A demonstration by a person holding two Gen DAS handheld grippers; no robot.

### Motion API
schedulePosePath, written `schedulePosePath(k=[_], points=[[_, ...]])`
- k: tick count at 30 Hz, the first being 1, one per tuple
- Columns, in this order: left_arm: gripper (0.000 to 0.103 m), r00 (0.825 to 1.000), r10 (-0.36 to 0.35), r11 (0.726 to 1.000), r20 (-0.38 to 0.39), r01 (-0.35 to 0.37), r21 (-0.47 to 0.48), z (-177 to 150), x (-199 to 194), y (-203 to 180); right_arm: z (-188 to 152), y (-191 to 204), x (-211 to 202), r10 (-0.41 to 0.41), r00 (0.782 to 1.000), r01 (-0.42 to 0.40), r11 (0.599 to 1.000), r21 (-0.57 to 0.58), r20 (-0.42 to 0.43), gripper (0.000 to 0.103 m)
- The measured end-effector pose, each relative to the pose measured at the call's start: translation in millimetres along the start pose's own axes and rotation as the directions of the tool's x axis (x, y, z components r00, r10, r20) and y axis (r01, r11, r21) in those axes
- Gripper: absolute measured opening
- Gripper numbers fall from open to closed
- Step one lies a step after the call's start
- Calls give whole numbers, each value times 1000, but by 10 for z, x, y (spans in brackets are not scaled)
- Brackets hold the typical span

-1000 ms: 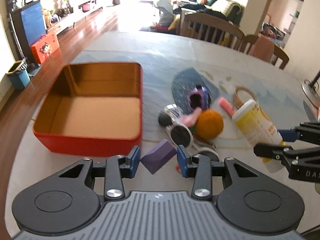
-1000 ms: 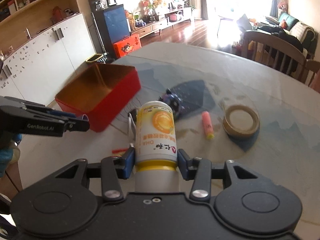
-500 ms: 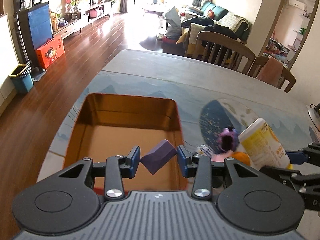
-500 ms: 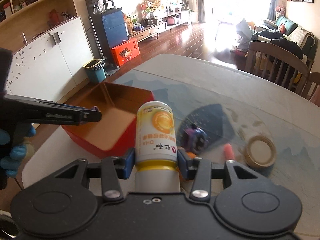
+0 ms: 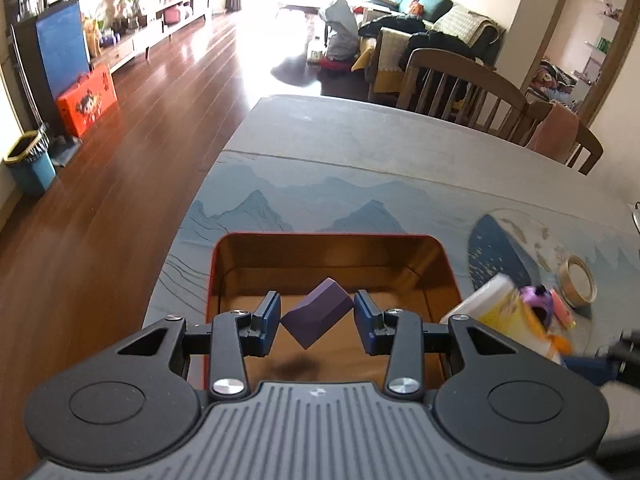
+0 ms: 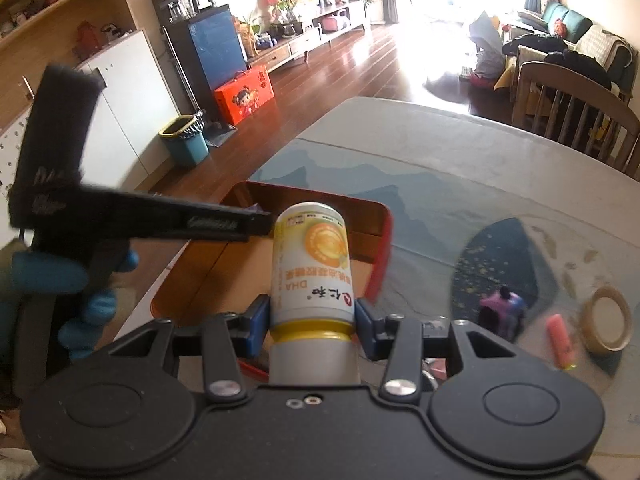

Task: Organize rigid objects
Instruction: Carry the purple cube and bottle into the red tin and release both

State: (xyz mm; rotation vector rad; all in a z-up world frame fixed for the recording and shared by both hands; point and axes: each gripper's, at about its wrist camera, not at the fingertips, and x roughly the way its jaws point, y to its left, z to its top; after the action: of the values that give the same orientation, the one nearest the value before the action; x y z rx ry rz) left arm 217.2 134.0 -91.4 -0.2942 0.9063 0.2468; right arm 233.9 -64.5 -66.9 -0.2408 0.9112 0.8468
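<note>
My left gripper [image 5: 317,317] is shut on a purple block [image 5: 318,312], held tilted above the inside of the red tin box [image 5: 444,256] with its golden lining. My right gripper [image 6: 311,314] is shut on a white and yellow bottle [image 6: 311,268], lying along the fingers with its base pointing forward, over the near right part of the same red tin box [image 6: 380,256]. The left gripper's dark finger [image 6: 200,222] reaches across the right wrist view just left of the bottle. That bottle [image 5: 500,312] shows blurred at the box's right edge in the left wrist view.
On the table right of the box lie a tape roll [image 6: 606,322], a pink marker [image 6: 560,346] and a purple toy [image 6: 502,308], with an orange ball [image 5: 558,342] partly hidden. Wooden chairs [image 5: 460,88] stand at the far table edge. The table's left edge [image 5: 188,216] drops to wooden floor.
Both grippers have travelled left with their loads, from over the pile of small objects to above the red box. The box now sits directly under the left gripper's fingers.
</note>
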Motion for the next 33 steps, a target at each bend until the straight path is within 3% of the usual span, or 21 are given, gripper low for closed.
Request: schedulePosePath(k=[6,14,25,33], points=[[39,1000,1,998,-16,0,66,149,215,42,47,58,399,-19,996,22,999,39,-84,44],[39,998,-28,987,-58,37,158,172,466,-32,-18,262,757,-48,987,40,998,-51,-156,44],[39,992,-23,982,-121,45,182,154,735,-17,-130,415,980,-84,982,55,984,-167,-168,44],[39,988,-18,981,-157,48,186,134,842,-27,-114,413,984,-82,981,54,986,-158,-178,45]])
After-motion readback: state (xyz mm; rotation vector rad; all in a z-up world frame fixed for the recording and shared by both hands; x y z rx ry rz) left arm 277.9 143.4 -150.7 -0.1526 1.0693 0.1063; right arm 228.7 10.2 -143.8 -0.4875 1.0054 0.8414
